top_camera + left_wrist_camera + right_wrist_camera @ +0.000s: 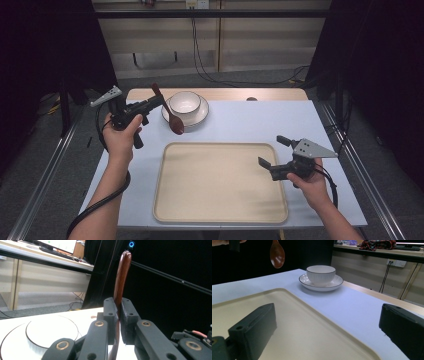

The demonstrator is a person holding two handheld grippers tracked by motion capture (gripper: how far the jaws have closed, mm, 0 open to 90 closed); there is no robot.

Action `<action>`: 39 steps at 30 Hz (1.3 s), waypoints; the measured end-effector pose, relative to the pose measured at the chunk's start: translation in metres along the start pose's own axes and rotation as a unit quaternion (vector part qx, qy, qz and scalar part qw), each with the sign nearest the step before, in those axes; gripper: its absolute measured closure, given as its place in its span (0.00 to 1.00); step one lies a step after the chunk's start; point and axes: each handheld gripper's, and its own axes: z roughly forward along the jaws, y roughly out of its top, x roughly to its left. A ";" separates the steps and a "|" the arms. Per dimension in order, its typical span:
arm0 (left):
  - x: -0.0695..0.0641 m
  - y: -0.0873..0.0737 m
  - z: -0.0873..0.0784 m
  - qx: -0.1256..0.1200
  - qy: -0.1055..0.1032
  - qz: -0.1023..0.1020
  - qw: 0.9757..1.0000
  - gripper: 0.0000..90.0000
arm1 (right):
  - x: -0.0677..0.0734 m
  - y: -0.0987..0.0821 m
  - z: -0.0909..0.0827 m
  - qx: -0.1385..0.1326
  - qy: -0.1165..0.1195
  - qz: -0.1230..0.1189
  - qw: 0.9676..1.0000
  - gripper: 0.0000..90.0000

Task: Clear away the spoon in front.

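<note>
A brown wooden spoon hangs in the air left of the white bowl, clamped in my left gripper, its bowl end pointing down. In the left gripper view the spoon handle rises between the two pressed pads. The bowl stands on a white saucer at the back of the table. My right gripper stands open over the right edge of the beige tray, nothing between its jaws. The right gripper view shows the spoon's bowl end, the bowl and the tray.
A pale blue mat covers the table top. A wooden strip runs along the far edge. Black curtains flank both sides, and cables lie on the floor behind the table.
</note>
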 end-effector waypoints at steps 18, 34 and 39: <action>-0.013 -0.018 -0.007 0.032 -0.032 -0.001 0.999 0.94 | 0.001 0.000 0.001 -0.001 -0.004 -0.002 1.000 0.01; -0.025 -0.026 -0.007 0.051 -0.053 -0.002 0.997 0.94 | 0.002 -0.001 0.001 0.008 0.003 -0.006 1.000 0.01; -0.025 -0.032 -0.009 0.056 -0.058 -0.008 0.997 0.94 | 0.003 -0.001 0.002 0.004 0.001 -0.010 1.000 0.01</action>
